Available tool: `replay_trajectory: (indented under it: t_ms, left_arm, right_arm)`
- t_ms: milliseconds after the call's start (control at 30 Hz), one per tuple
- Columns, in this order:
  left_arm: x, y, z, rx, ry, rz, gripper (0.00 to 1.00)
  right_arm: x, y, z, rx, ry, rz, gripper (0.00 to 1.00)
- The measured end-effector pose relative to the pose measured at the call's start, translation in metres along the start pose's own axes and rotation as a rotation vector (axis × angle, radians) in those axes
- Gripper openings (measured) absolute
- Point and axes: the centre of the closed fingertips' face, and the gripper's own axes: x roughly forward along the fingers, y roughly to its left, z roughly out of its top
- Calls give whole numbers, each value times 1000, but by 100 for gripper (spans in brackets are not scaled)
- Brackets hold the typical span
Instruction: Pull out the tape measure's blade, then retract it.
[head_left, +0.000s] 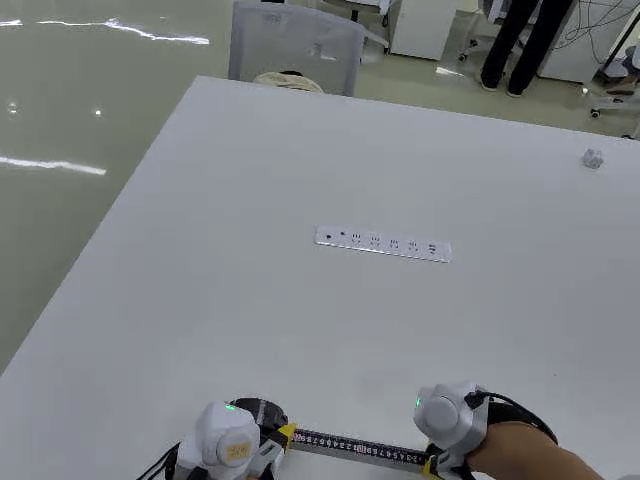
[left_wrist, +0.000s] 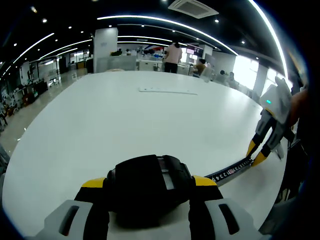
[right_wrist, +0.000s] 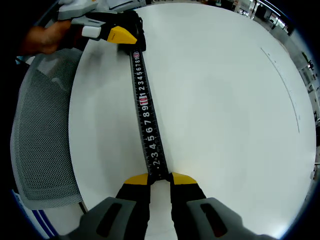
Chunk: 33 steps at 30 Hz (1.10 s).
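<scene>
Near the front edge of the white table (head_left: 300, 200), the tape measure's case (left_wrist: 150, 172) is sitting clamped in the left gripper (left_wrist: 148, 182), jaws spread to case width. The blade (right_wrist: 145, 110) is lying extended, its tip pinched by the almost-closed right gripper (right_wrist: 160, 178). Retraction probably wants the tip guided back slowly, in line with the case.

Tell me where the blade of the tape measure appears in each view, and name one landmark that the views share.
Head view: the blade lies along the bottom edge, between the left gripper and the right gripper.
Left gripper view: lower right, running from the black case to the right gripper.
Right gripper view: up the middle, from its own jaws to the upper left.
Shared landmark: the black case, clamped by the left gripper.
</scene>
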Motion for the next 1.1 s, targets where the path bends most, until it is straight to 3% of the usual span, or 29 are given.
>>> replay_trajectory:
  t_ms: [1100]
  left_arm:
    - [1, 0, -1, -11, 18, -10, 61]
  right_arm:
    - [3, 4, 15, 1, -15, -9, 15]
